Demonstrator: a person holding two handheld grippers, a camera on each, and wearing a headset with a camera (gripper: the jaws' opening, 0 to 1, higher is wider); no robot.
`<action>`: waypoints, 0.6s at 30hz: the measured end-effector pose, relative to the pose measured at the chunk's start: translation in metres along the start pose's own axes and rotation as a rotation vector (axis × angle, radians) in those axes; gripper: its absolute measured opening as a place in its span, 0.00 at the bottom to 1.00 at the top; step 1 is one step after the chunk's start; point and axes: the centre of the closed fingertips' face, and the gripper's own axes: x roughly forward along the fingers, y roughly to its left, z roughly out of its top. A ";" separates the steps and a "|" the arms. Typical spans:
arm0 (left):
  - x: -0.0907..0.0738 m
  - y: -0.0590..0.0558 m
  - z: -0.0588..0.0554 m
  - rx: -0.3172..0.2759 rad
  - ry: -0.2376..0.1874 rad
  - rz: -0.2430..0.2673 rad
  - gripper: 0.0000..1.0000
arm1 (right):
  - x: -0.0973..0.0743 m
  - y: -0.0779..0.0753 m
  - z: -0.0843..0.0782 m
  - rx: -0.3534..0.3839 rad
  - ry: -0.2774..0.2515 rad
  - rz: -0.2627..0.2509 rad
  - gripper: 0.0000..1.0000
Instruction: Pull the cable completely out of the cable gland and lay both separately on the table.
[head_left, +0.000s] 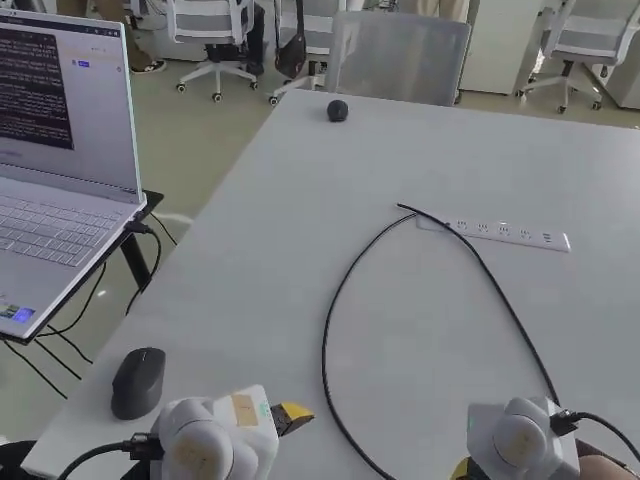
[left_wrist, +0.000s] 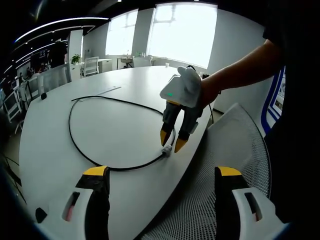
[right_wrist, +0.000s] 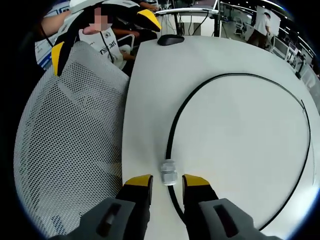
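Cable gland (right_wrist: 168, 172), white, lies on the white table (head_left: 300, 200) close to its near edge, and the black cable (head_left: 325, 345) still runs through it. From the gland the cable sweeps in a big open loop toward the far side of the table. Its free end lies near the left end of a white power strip (head_left: 505, 232), and the cable crosses that end.

Right gripper (left_wrist: 172, 140), held in a hand (left_wrist: 207, 90), points down at the gland. Its jaws are narrowly apart with one yellow tip on each side of the gland. A small gap shows on both sides in the right gripper view, so nothing is clamped.

Left gripper (left_wrist: 161, 175) is at the near left, off the table edge and well apart from the gland. Its jaws are spread wide and hold nothing.

A black mouse (head_left: 138, 382) sits at the near left corner of the table, just beside the left gripper. An open laptop (head_left: 50, 150) is on a stand further left. A small dark round object (head_left: 338, 111) is at the far edge. A grey mesh chair (right_wrist: 70, 140) is just off the near edge.
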 end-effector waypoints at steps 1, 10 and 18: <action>0.000 0.000 0.000 -0.001 0.001 -0.001 0.87 | 0.001 0.000 0.000 -0.003 0.002 -0.001 0.19; -0.001 -0.002 -0.001 -0.005 -0.001 -0.005 0.87 | 0.004 -0.003 0.000 -0.014 0.010 -0.013 0.12; -0.002 -0.002 -0.001 -0.011 -0.007 -0.004 0.86 | 0.004 -0.003 -0.001 -0.055 0.025 -0.023 0.10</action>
